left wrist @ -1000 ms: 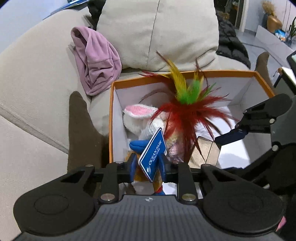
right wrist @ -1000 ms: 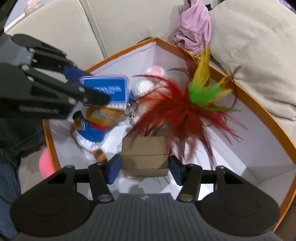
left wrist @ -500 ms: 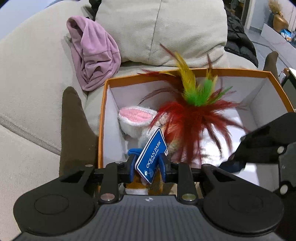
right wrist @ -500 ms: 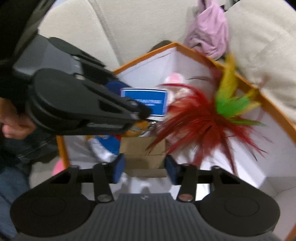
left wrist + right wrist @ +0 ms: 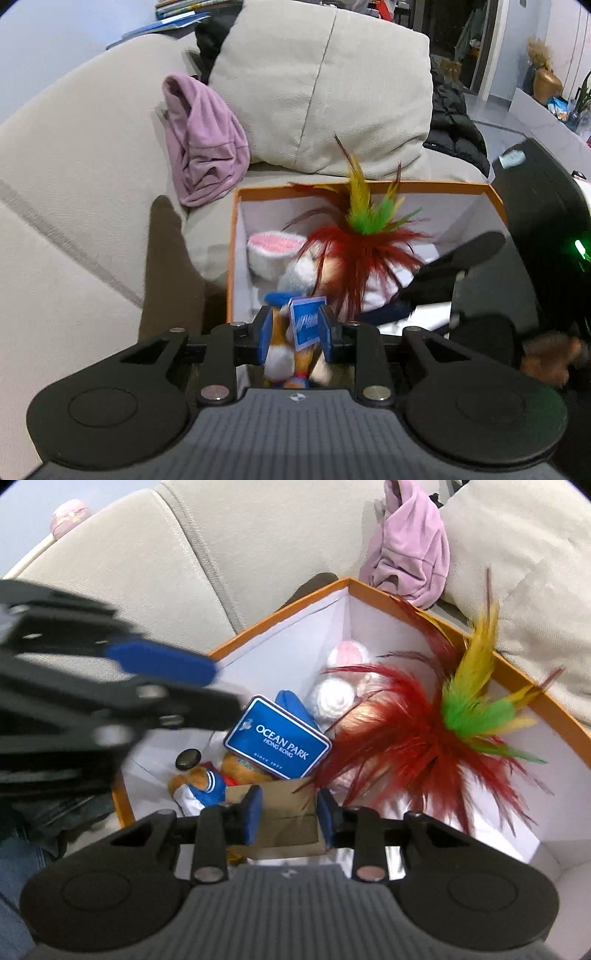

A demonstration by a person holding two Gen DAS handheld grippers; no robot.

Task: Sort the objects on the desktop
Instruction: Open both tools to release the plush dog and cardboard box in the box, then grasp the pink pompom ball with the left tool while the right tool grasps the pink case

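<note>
Since a second ago, the right gripper (image 5: 288, 802) has narrowed sharply around the cardboard carton (image 5: 286, 829). The left gripper (image 5: 295, 332) has pulled up and back from the orange box (image 5: 369, 186).

The right gripper's jaws are closing with the small brown carton between them, and both blue pads meet its sides. The carton sits low inside the orange box, near the front wall.

A blue tag (image 5: 308, 325) and part of a stuffed toy (image 5: 280, 354) lie between the left gripper's pads. Blur makes it impossible to tell whether the pads grip them.

From the right wrist, the tag and toy rest on the box floor. A red, green and yellow feather toy (image 5: 406, 738) fills the middle, with a knitted rabbit (image 5: 273, 247) behind it.

The box stands on a beige sofa (image 5: 74, 184), near a purple cloth (image 5: 207, 147).
</note>
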